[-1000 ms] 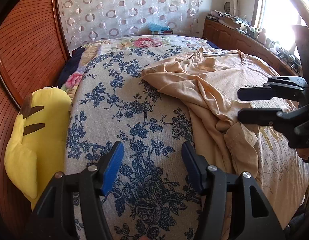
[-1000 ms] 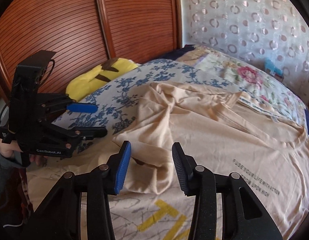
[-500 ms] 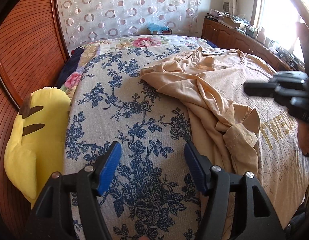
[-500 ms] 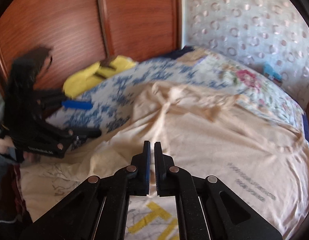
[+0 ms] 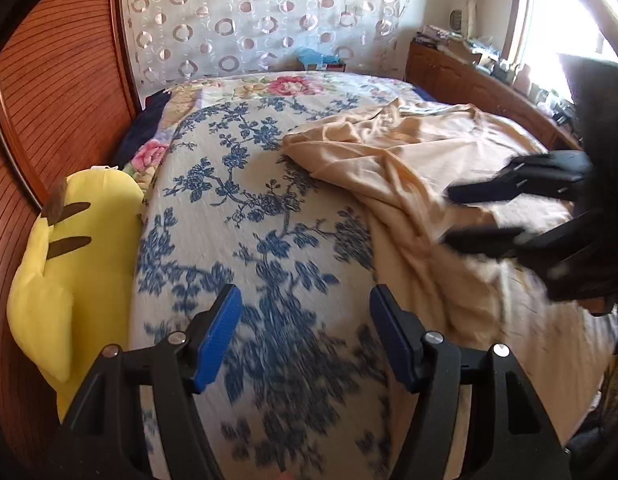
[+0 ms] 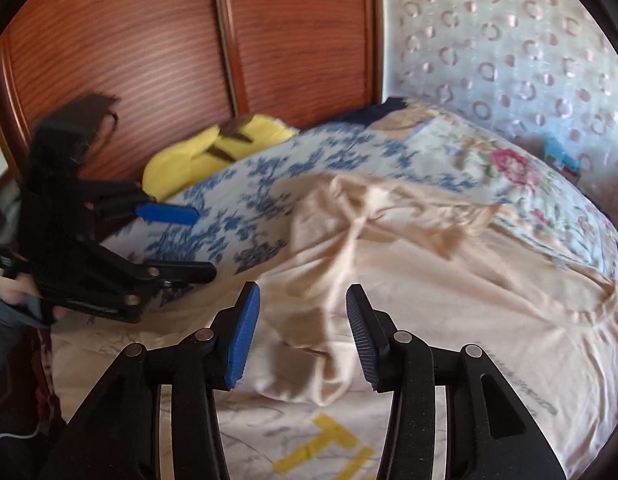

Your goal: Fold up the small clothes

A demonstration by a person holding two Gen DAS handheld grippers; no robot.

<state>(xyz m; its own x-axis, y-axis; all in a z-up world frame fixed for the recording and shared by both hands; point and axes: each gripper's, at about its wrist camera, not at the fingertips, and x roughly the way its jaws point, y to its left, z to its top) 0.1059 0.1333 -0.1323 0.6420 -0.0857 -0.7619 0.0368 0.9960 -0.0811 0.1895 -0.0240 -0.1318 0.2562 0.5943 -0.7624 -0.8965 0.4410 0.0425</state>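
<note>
Right wrist view: peach cotton T-shirt (image 6: 449, 288) on bed (image 6: 509, 168) still rumpled, unfolded; right tool (image 6: 301, 330) and left tool (image 5: 305, 340) both gape empty

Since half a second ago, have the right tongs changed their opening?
Yes. The right tongs were shut then; now they stand open above the bunched sleeve of the peach cotton T-shirt, gripping nothing.

My tongs' pads (image 5: 217, 338) are blue; peach shirt (image 6: 449, 280), blue-flowered cream bedspread (image 5: 245, 216), yellow plush (image 5: 69, 264) at nine o'clock.
</note>
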